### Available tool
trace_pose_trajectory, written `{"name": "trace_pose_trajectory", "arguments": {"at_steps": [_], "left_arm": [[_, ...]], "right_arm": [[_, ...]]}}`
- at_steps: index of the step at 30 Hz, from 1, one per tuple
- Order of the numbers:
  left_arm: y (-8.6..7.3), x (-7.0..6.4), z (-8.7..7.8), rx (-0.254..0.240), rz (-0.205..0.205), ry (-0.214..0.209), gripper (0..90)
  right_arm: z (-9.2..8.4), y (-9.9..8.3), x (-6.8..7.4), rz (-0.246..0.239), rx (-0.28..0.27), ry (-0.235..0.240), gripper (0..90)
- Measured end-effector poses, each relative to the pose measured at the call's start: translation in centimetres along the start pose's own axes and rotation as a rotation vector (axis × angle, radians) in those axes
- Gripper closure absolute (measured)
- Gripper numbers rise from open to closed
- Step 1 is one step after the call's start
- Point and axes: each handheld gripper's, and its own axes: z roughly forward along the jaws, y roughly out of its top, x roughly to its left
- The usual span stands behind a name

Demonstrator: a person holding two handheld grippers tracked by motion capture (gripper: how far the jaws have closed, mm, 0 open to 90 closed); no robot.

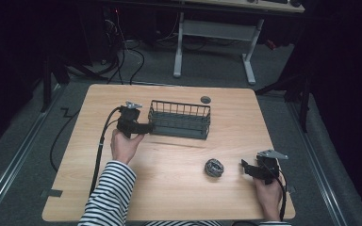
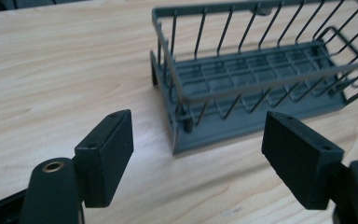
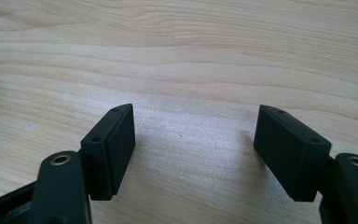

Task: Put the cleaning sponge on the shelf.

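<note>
A: Where is the left tool (image 1: 147, 127) right now?

B: It sits at the left end of the wire basket (image 1: 180, 119), held in the left hand (image 1: 125, 145). In the left gripper view its jaws stand wide apart with nothing between them, and the near corner of the basket (image 2: 242, 88) lies just ahead of them on the bare wood.

A: Is it touching the basket?

B: From the high view the tips look right against the basket's end, but the left gripper view shows a gap of surface (image 2: 65, 74) in front of the pads, so apart, just beside.

A: And the basket itself?

B: Upright on the surface (image 1: 169, 188), toward the far middle. A small dark round disc (image 1: 205, 99) lies behind its right end, near the far edge.

A: The other side?

B: The right tool (image 1: 243, 165) rests low near the right edge, held in the right hand (image 1: 267, 192). Its jaws are wide as well, with only wood grain between them in the right gripper view. A grey crumpled ball (image 1: 214, 167) lies just to its left, apart from it.
</note>
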Motion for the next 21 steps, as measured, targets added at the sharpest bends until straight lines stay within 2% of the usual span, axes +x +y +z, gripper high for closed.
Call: {"name": "trace_pose_trajectory", "arguments": {"at_steps": [3, 12, 15, 18, 21], "left_arm": [[1.3, 0.0, 0.6, 0.019, 0.017, 0.020, 25.5], [3.6, 0.1, 2.3, 0.044, 0.000, 0.032, 28.0], [3.8, 0.3, 2.9, 0.041, -0.013, 0.036, 31.8], [3.7, 0.2, 3.7, 0.069, 0.008, 0.063, 35.3], [3.6, 0.3, 4.1, 0.076, 0.003, 0.054, 37.6]], "right_arm": [[0.0, 0.0, 0.0, 0.003, 0.001, -0.001, 29.6], [0.0, 0.0, 0.0, 0.003, 0.001, -0.002, 29.5], [0.0, 0.0, 0.0, 0.003, 0.001, -0.002, 29.5], [0.0, 0.0, 0.0, 0.003, 0.001, -0.002, 29.5], [0.0, 0.0, 0.0, 0.003, 0.001, -0.002, 29.5]]}}
